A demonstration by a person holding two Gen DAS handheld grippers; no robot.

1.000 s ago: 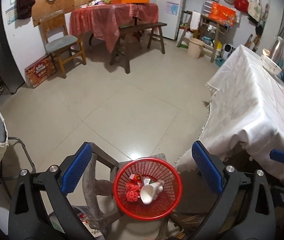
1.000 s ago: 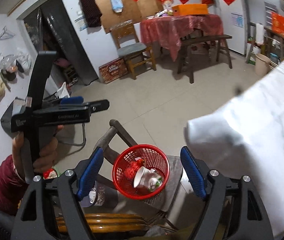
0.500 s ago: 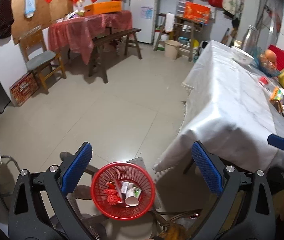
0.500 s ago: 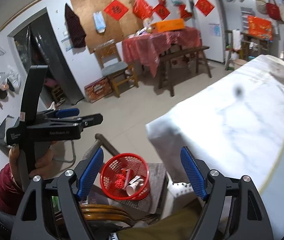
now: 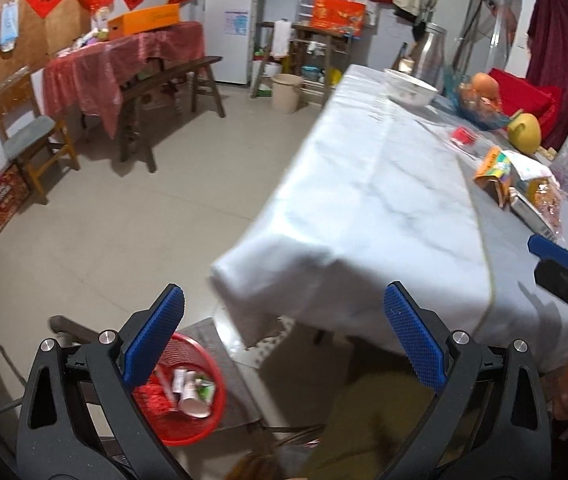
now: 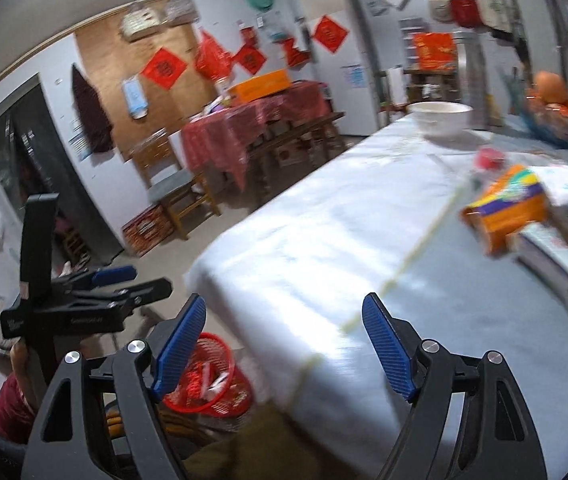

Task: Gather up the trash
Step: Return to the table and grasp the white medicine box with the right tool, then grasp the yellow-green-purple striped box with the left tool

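Note:
A red mesh basket (image 5: 198, 424) with a paper cup and wrappers in it sits on a low stool at the bottom left; the right wrist view has the red mesh basket (image 6: 220, 394) behind its left finger. My left gripper (image 5: 284, 340) is open and empty, over the corner of the white-clothed table (image 5: 363, 208). My right gripper (image 6: 284, 340) is also open and empty, above the white-clothed table (image 6: 323, 248). An orange snack box (image 6: 507, 208) and other packets lie at the table's right side; the left wrist view has the orange snack box (image 5: 493, 172) too.
A white bowl (image 6: 439, 118), a blue fruit basket (image 6: 555, 120) and a yellow fruit (image 5: 523, 132) stand at the table's far end. Across the tiled floor are a red-clothed table (image 5: 124, 64), a bench (image 5: 164, 88), a wooden chair (image 5: 32, 140) and a bucket (image 5: 285, 92).
Both views have swung right, from the red basket toward the white table. The basket slid to the lower left of each view, and the packets on the table came into sight.

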